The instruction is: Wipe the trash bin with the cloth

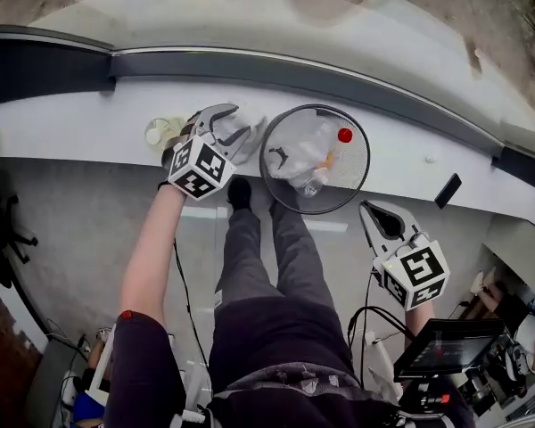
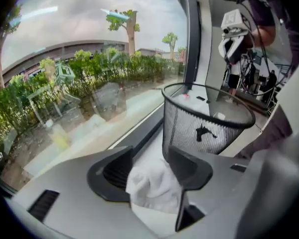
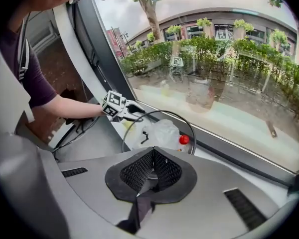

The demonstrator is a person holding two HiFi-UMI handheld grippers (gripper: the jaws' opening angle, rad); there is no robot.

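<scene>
A black mesh trash bin (image 1: 266, 163) stands on the white window sill, right in front of the person's feet. Crumpled clear plastic (image 1: 308, 154) and a red cap (image 1: 344, 135) lie inside it. My left gripper (image 1: 239, 121) sits on the sill just left of the bin. Its jaws stand apart, and a bunched white cloth (image 2: 152, 185) lies loose between them, close to the bin's wall (image 2: 189, 128). My right gripper (image 1: 367, 210) hangs below and to the right of the bin, clear of it. It is shut (image 3: 152, 151) with nothing in it.
A pale yellow round thing (image 1: 157, 133) rests on the sill left of the left gripper. A small black flat object (image 1: 447, 190) lies on the sill at the right. The window glass rises right behind the sill. A screen on a stand (image 1: 446, 346) is at the lower right.
</scene>
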